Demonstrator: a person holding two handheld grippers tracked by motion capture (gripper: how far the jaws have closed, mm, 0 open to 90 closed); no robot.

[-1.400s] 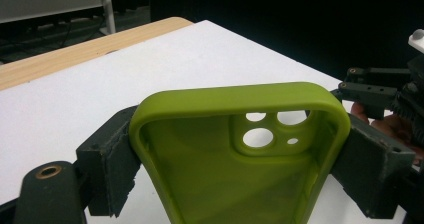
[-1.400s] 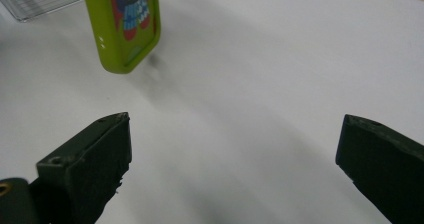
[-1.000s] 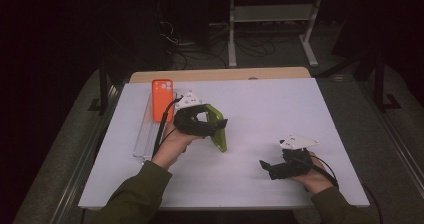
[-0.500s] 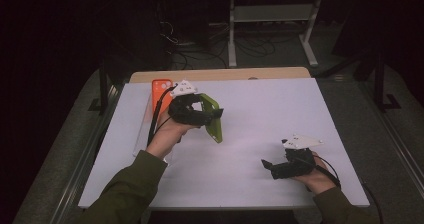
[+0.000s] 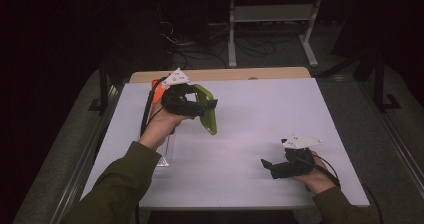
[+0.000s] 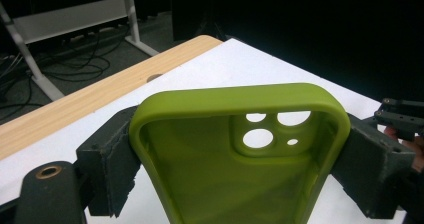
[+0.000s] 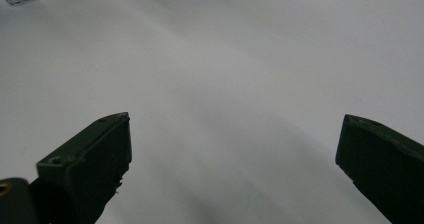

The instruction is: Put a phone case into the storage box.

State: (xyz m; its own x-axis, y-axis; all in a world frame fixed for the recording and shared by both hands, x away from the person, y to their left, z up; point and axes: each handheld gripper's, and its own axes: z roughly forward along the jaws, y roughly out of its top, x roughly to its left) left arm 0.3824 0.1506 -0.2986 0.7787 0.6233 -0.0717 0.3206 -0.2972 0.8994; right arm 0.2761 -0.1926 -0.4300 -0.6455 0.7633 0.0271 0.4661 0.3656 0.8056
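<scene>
A green phone case (image 5: 211,121) with camera cut-outs hangs in the air over the far left part of the white table (image 5: 250,114). My left gripper (image 5: 202,105) is shut on it. In the left gripper view both pads press on the long sides of the case (image 6: 200,184), whose hollow side faces the camera, and the left gripper (image 6: 240,154) is lifted above the table. My right gripper (image 5: 267,166) rests low near the front right, open. In its own view the right gripper (image 7: 235,154) has only bare table between its jaws.
An orange flat object (image 5: 156,95) peeks out behind the left gripper. A clear plastic tray (image 5: 162,156) lies along the table's left side, under the left forearm. A wooden strip (image 5: 260,74) borders the far edge; beyond it stand a metal rack (image 5: 270,14) and cables.
The left gripper has risen and moved toward the far side with the green case in it, now covering most of the orange object. The right gripper has stayed put.
</scene>
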